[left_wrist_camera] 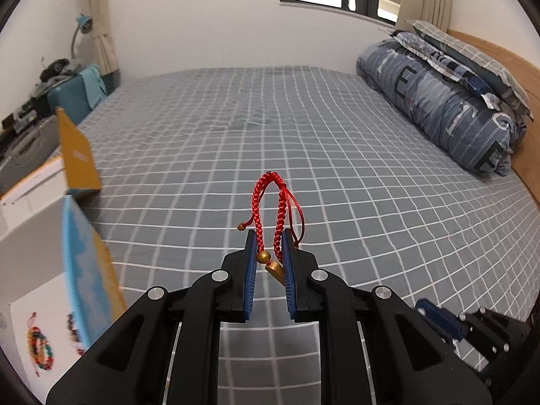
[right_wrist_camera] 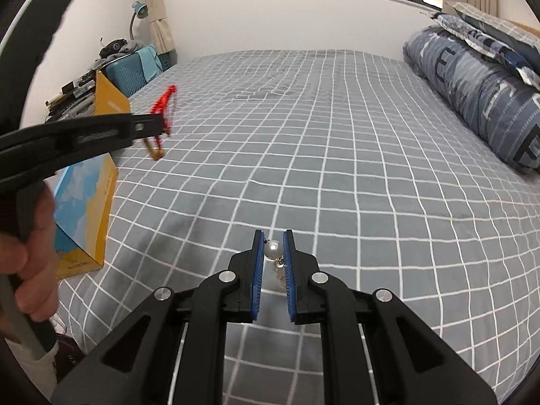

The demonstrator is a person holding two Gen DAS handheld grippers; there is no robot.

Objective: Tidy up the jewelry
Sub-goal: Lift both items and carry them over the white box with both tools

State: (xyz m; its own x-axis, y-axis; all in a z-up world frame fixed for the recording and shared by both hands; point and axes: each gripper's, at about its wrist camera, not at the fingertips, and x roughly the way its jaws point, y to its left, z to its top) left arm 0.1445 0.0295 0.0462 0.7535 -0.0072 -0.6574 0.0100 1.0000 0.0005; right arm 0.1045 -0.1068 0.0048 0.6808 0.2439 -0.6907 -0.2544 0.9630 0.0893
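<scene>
While both grippers hang above the bed (left_wrist_camera: 303, 128), each has its jaws pinched on a piece of jewelry. Held over the grey checked sheet, the left gripper (left_wrist_camera: 269, 236) clamps the lower end of a red bracelet (left_wrist_camera: 270, 209), whose braided loop stands up beyond the blue pads (left_wrist_camera: 251, 270); a gold bead (left_wrist_camera: 263, 255) and a gold charm (left_wrist_camera: 275, 270) sit between the pads, and a loose cord end with a small bead hangs off to the left. From the right wrist view the same left gripper (right_wrist_camera: 162, 128) shows blurred near the bed's left edge, the red bracelet (right_wrist_camera: 163, 104) sticking out of it, with a person's hand (right_wrist_camera: 30, 253) around its handle. Nearer the bed's front edge, the right gripper (right_wrist_camera: 272, 236) squeezes a pearl piece (right_wrist_camera: 272, 249): a large white pearl sits between the pads and smaller beads hang below it. An open box (left_wrist_camera: 79, 158) with yellow flaps stands at the bed's left edge, and inside it on white lining lie beaded bracelets (left_wrist_camera: 40, 351). A rolled quilt (left_wrist_camera: 438, 101) lies along the bed's right side.
</scene>
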